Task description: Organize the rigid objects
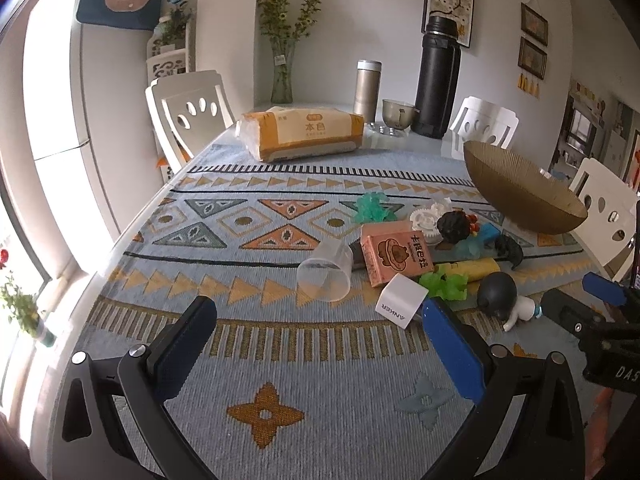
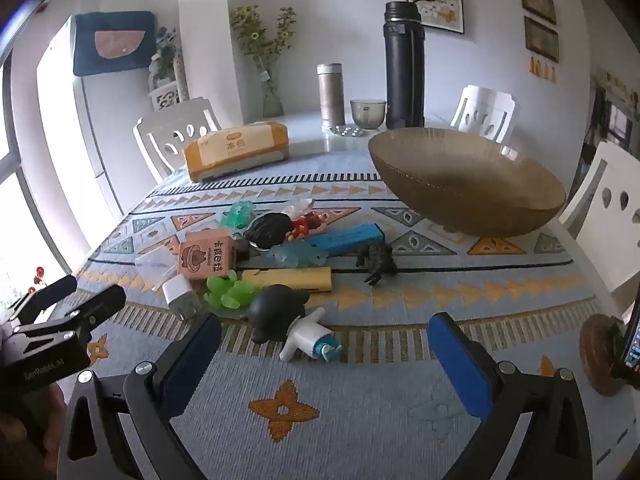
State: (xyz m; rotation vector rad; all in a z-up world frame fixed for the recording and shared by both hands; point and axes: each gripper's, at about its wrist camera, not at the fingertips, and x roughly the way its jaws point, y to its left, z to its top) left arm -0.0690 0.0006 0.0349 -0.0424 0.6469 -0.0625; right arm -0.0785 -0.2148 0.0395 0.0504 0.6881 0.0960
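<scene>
Nearest the lens in the right wrist view, the right tool (image 2: 324, 354) is held with its blue pads spread as wide as they go and nothing between them; just beyond its tips a dark-headed figurine (image 2: 280, 312) with a white body lies on its side on the patterned cloth of the table (image 2: 360, 432). In the left wrist view the left tool (image 1: 320, 344) is likewise fully spread and empty, its right pad reaching just beside a white Anker charger (image 1: 400, 300), with no contact to be made out.

The rigid objects are heaped at about 12 o'clock from the right tool: a green translucent toy (image 2: 230, 292), a yellow bar (image 2: 292, 278), a pink carton (image 2: 206, 258), a blue box (image 2: 348, 238), a dark dinosaur figure (image 2: 376, 262) and a clear plastic cup (image 1: 326, 272) tipped on its side. The heap appears to have been left loose so that pieces can be taken one by one.

At 1 o'clock, well beyond the heap, a wide brown bowl (image 2: 480, 200) stands empty, probably as the collecting place. Both tools are angled down at the heap, apparently readied for a first pick. Farther off, a tissue pack (image 2: 236, 152) and a tall black flask (image 2: 404, 68) are seen.
</scene>
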